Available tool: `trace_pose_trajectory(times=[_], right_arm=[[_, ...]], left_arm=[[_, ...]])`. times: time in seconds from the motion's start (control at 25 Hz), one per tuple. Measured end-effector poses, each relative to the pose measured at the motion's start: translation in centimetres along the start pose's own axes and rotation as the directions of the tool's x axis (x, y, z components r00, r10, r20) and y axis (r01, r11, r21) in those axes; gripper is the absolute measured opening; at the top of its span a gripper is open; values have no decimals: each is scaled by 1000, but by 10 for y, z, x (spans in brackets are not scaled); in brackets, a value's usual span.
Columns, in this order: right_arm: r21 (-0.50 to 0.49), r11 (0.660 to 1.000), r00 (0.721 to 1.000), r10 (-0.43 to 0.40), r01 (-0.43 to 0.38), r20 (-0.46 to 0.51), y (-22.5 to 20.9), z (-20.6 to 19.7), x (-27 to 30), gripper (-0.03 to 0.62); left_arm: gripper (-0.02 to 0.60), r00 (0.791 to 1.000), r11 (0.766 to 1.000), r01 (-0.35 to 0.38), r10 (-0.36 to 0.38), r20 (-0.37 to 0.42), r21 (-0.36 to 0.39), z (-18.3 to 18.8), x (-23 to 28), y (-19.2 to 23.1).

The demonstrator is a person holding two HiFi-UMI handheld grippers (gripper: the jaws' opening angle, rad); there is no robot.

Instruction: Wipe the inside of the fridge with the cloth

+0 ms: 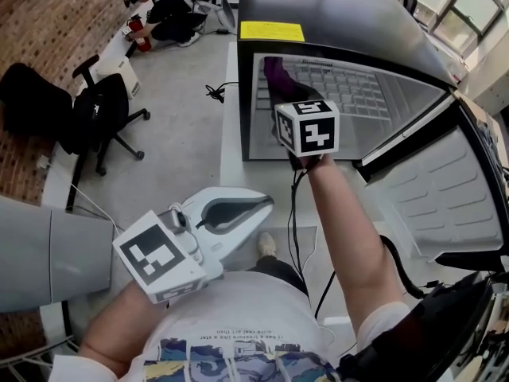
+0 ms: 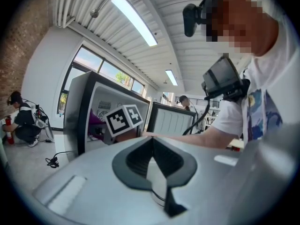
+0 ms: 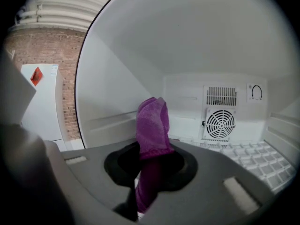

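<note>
Inside fridge [image 3: 187, 41]; cloth [image 3: 152, 123] in right gripper [image 3: 151, 165]

Fuzzy cloth, smooth plastic, glossy shell

The cloth [image 3: 152, 121] is a purple fabric with a fine, fuzzy, matt pile. The fridge [image 1: 342, 14] has a glossy black outer shell that reflects the light. Its inner walls look like smooth white plastic with a slight sheen, and its bottom is ribbed. The right gripper [image 3: 151, 139] has a matt grey plastic body with a dull black lining around the jaws. The wall [image 1: 48, 22] is rough red brick.
</note>
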State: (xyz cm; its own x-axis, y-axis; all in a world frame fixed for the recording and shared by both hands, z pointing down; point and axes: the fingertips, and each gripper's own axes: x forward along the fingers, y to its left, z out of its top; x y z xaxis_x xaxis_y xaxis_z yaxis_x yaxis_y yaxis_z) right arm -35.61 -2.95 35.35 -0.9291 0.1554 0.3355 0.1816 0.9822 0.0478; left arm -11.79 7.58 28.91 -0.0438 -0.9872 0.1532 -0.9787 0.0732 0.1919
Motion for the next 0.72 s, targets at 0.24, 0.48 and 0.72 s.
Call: trace_pose_trajectory(times=[0.24,0.48,0.72], right_arm=[[78,995,997,67,-70,44,15,5,1,52],[144,982,990,114,-124,78,22,8,-1,52],[266,946,981,160,-185,114,25,6,-10,52]], left_arm=[[5,1000,1000,9,-9,12,-21,3,-4,-6],[5,1000,1000,-6,6,7,1,-5,-12,-4],[5,1000,1000,-5,5,-17,-1,-9,-14,-10]])
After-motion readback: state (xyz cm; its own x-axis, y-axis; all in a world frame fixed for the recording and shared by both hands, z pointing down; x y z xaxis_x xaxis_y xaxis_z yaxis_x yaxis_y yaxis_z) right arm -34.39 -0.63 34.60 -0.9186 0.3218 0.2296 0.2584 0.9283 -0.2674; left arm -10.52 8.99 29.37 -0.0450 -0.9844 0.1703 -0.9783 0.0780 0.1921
